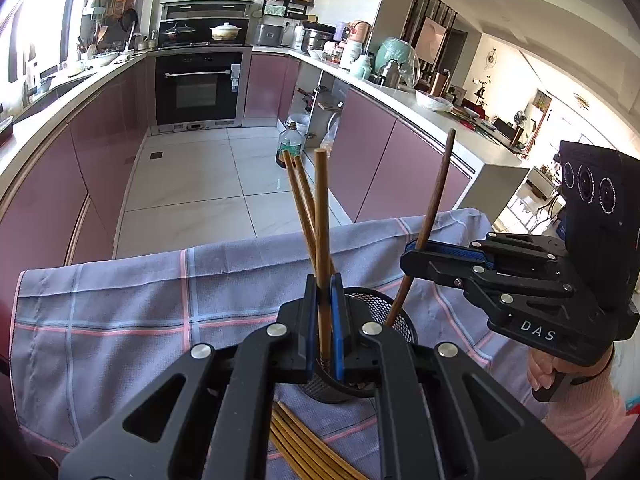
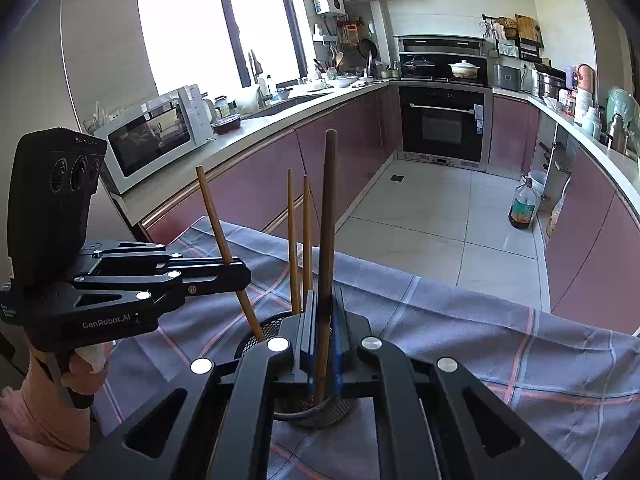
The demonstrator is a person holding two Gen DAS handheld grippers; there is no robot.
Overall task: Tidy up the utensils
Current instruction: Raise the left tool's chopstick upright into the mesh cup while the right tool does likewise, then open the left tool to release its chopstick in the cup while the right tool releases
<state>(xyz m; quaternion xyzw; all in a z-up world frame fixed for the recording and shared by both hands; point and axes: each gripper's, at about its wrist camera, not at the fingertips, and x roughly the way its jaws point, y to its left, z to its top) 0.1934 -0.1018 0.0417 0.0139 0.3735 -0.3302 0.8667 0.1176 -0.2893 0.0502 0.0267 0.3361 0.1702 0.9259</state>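
Clearly each gripper, left gripper and right gripper, has its fingers pinching 1 chopstick over the mesh cup. Letting go while tilted could flick a stick out or tip the cup.

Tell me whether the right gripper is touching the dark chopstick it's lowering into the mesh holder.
Touching. In the right wrist view the right gripper has its blue pads pressed against the dark chopstick on both sides, above the mesh holder.
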